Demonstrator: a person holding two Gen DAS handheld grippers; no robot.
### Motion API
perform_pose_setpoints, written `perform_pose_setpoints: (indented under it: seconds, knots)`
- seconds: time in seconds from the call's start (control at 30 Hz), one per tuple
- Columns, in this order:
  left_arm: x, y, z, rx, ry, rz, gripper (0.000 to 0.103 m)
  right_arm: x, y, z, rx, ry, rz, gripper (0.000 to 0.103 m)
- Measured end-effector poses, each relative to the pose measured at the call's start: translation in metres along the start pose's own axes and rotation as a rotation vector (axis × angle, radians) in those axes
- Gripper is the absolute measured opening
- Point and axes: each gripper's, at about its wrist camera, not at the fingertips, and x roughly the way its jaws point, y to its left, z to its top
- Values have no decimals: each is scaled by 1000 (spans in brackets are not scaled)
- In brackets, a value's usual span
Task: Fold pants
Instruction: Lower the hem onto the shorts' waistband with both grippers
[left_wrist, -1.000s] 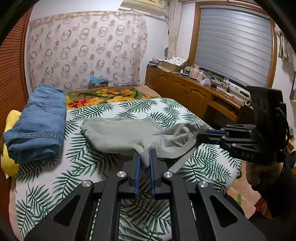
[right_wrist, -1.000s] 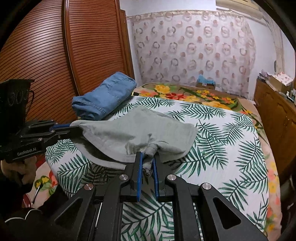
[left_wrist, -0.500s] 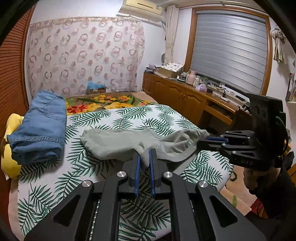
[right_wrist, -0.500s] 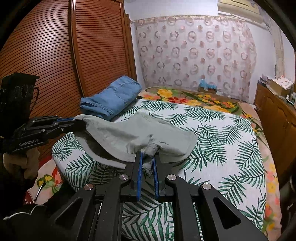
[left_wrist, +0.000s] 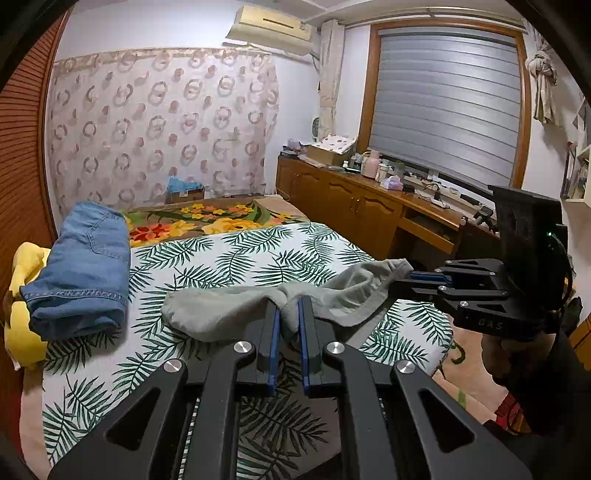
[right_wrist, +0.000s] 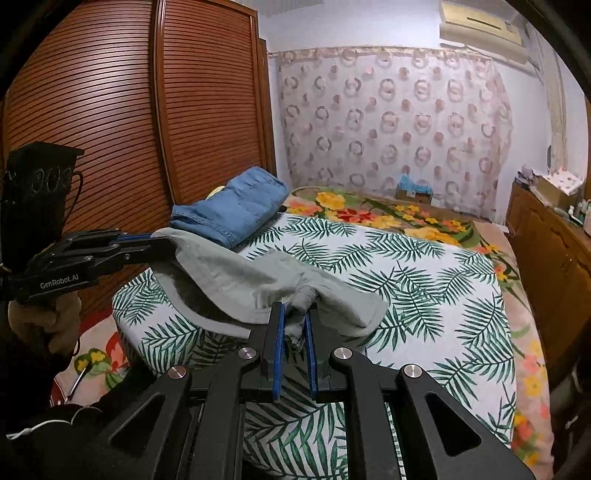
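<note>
Grey-green pants (left_wrist: 225, 312) hang stretched between my two grippers above the near end of the bed. My left gripper (left_wrist: 288, 306) is shut on one bunched corner of them. In the same view my right gripper (left_wrist: 406, 278) pinches the other corner at the right. The right wrist view shows the pants (right_wrist: 236, 280) sagging onto the leaf-print sheet, with my right gripper (right_wrist: 295, 314) shut on a twisted tuft of cloth and my left gripper (right_wrist: 162, 245) clamping the far-left corner. The far edge of the cloth still rests on the sheet.
Folded blue jeans (left_wrist: 81, 266) lie at the bed's left side on a yellow cushion (left_wrist: 22, 288). A slatted wooden wardrobe (right_wrist: 110, 129) stands left of the bed, and a wooden sideboard (left_wrist: 369, 214) with clutter runs along the right. The leaf-print sheet (right_wrist: 424, 280) covers the bed.
Both grippers have pulled back and lifted, dragging the grey-green pants toward the near edge of the bed. More of the cloth is off the sheet and stretched between them.
</note>
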Motion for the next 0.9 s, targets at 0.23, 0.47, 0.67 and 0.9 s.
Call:
perform_pose_setpoints:
  seconds: [0.23, 0.47, 0.67, 0.9]
  knots:
    - [-8, -8, 2, 20, -14, -14, 10, -12, 1, -2, -6, -19, -1, 10]
    - [-1, -6, -2, 18, 11, -25, 10, -13, 3, -7, -12, -8, 7, 10]
    - [26, 8, -18, -28, 88, -19, 10, 16, -7, -14, 22, 47, 8, 10]
    - [38, 21, -24, -65, 108, -4, 10, 44, -18, -11, 63, 82, 3, 10]
